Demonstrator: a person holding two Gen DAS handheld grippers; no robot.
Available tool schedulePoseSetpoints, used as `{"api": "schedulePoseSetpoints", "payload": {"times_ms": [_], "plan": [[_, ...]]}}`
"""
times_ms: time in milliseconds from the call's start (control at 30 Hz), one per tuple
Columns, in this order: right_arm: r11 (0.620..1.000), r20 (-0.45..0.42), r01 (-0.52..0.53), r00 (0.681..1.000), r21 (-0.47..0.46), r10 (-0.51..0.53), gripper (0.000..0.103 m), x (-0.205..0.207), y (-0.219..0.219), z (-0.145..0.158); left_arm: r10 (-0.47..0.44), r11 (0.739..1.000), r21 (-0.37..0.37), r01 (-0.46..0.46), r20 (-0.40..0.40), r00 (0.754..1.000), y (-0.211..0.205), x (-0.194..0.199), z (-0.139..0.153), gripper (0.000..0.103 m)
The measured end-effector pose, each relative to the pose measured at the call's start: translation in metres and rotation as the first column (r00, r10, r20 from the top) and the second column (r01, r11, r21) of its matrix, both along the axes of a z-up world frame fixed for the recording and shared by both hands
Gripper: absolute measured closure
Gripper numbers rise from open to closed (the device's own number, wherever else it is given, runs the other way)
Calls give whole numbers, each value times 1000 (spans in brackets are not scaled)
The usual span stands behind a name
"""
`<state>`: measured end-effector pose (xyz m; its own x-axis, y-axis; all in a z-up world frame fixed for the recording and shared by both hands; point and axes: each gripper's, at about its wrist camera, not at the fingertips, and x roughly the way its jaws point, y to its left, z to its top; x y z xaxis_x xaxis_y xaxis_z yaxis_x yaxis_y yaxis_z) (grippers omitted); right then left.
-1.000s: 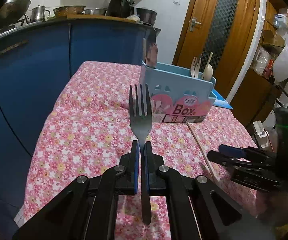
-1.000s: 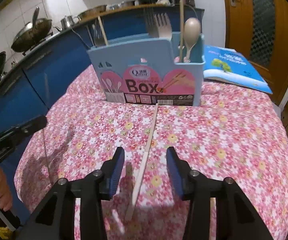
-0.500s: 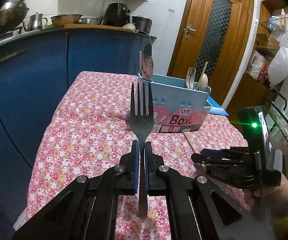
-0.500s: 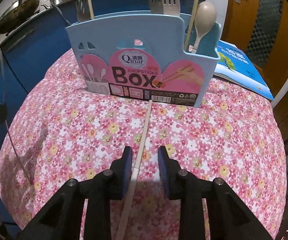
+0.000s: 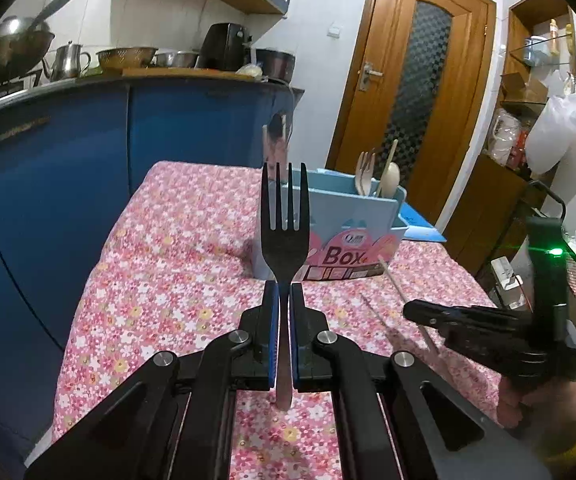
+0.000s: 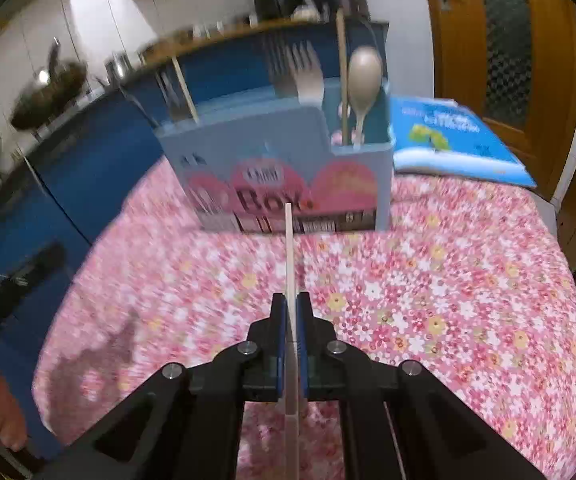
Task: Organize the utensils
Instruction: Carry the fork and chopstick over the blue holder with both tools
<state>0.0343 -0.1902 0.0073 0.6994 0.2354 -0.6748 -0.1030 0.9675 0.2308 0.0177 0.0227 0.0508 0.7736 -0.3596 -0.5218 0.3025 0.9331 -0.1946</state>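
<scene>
Blue pads of my left gripper are clamped on a metal fork, tines pointing to twelve o'clock, handle end poking out below. My right gripper is pinched tight on a pale chopstick, which runs toward twelve o'clock at the light blue utensil box (this view is smeared). That box stands on the pink floral tablecloth, with a fork, a chopstick and a spoon upright inside. At two o'clock behind it lies a blue book
</scene>
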Motion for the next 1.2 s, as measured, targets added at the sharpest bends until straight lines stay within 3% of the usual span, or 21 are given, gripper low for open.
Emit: {"api": "schedulePoseSetpoints", "payload": {"times_ms": [300,600,1033,1200], "plan": [[993,188,8,982,118,-30,96,-21,-23,41,-14,1000,-6,14,58,998,-10,2,20,100],[989,290,3,956,149,-47,96,-17,-36,63,-24,1000,-1,24,120,992,-26,19,45,100],[987,349,-9,936,158,-47,96,5,-46,78,2,1000,-2,-2,210,978,-43,62,91,100],[985,376,-1,924,170,-64,96,21,-52,86,12,1000,-5,-11,220,976,-48,87,96,100]]}}
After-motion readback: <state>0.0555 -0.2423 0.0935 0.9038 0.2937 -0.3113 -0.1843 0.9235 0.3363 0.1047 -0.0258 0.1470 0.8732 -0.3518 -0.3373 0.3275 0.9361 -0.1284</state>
